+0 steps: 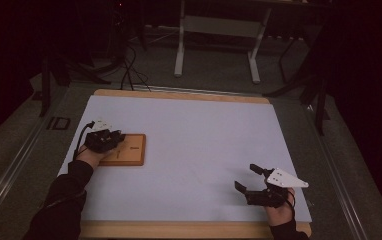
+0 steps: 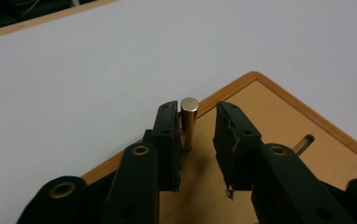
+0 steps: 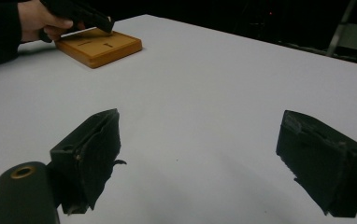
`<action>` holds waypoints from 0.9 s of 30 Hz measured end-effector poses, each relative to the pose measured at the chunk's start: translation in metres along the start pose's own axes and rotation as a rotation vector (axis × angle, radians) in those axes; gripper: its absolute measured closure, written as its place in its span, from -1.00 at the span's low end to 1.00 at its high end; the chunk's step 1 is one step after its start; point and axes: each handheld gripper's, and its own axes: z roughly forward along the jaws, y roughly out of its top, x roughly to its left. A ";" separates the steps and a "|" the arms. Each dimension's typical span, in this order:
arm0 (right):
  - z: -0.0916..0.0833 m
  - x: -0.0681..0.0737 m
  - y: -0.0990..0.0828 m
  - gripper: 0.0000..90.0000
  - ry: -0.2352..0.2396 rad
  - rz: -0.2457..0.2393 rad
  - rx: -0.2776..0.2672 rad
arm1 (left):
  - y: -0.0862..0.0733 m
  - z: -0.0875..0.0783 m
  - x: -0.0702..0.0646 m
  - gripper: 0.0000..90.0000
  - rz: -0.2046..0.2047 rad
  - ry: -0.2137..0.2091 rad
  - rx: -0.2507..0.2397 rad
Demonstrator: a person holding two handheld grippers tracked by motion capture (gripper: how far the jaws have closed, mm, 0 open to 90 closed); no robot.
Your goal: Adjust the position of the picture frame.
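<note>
Seen from above: left gripper (image 1: 110, 139) over the near-left corner of a flat wooden block (image 1: 131, 150) on a white table sheet (image 1: 199, 145), right gripper (image 1: 245, 181) wide open and empty, well apart. Seen along the left jaws: short brass-coloured metal pin (image 2: 189, 122) upright in the block (image 2: 270, 126), touching one pad, clear gap to the other, not clamped. Seen from the right gripper (image 3: 195, 158): slots in the block's top (image 3: 99, 46).

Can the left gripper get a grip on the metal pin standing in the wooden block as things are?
Probably yes. The left gripper already has the upright pin between its jaws: one pad sits against it, the other stands off with a gap. Nothing on the wooden block blocks that gap.
</note>
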 end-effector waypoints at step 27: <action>0.002 -0.001 -0.001 -0.70 0.010 0.018 0.007 | 0.002 -0.002 -0.009 0.91 0.009 0.001 0.012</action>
